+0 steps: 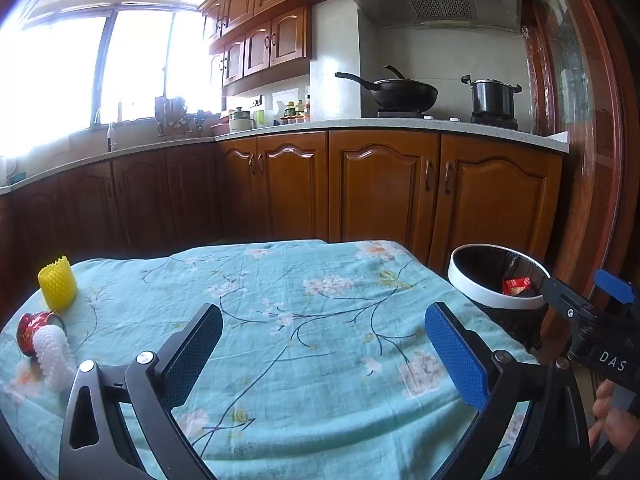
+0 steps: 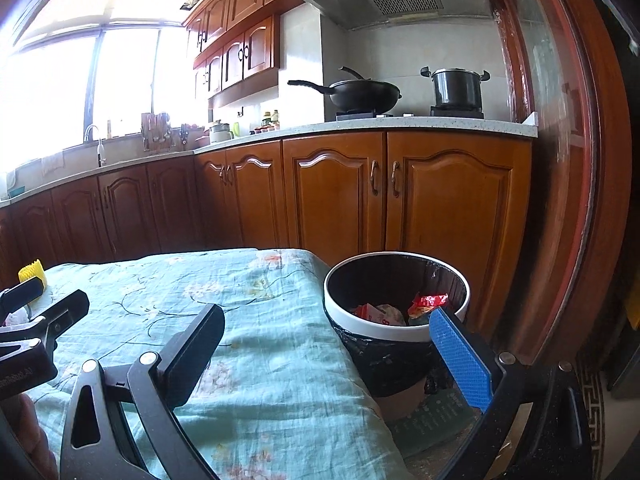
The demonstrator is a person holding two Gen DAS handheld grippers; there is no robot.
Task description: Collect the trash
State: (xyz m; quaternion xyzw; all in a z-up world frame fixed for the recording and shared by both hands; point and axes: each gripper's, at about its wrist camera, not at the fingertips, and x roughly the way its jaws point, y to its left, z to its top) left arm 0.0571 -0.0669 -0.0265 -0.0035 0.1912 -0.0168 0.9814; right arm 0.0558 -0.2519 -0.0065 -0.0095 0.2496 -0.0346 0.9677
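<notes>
Both hand-held grippers empty, jaws apart: left hand-held gripper point(image 1: 323, 354) over the table point(image 1: 304, 320), right hand-held gripper point(image 2: 332, 356) near the bin point(image 2: 394, 330).

Trash at table's left edge: yellow foam net point(image 1: 58, 289) upright; white foam net point(image 1: 54, 354) lying against a crumpled red wrapper point(image 1: 34, 326).

All likely light, soft, crushable. Pinch a net across its wall; wrapper may slip.

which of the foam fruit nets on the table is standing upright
The yellow foam net stands upright at the far left; the white foam net lies tipped over beside the red wrapper.

Blown-out window point(image 1: 60, 76) glare — fisheye-bent edges
</notes>
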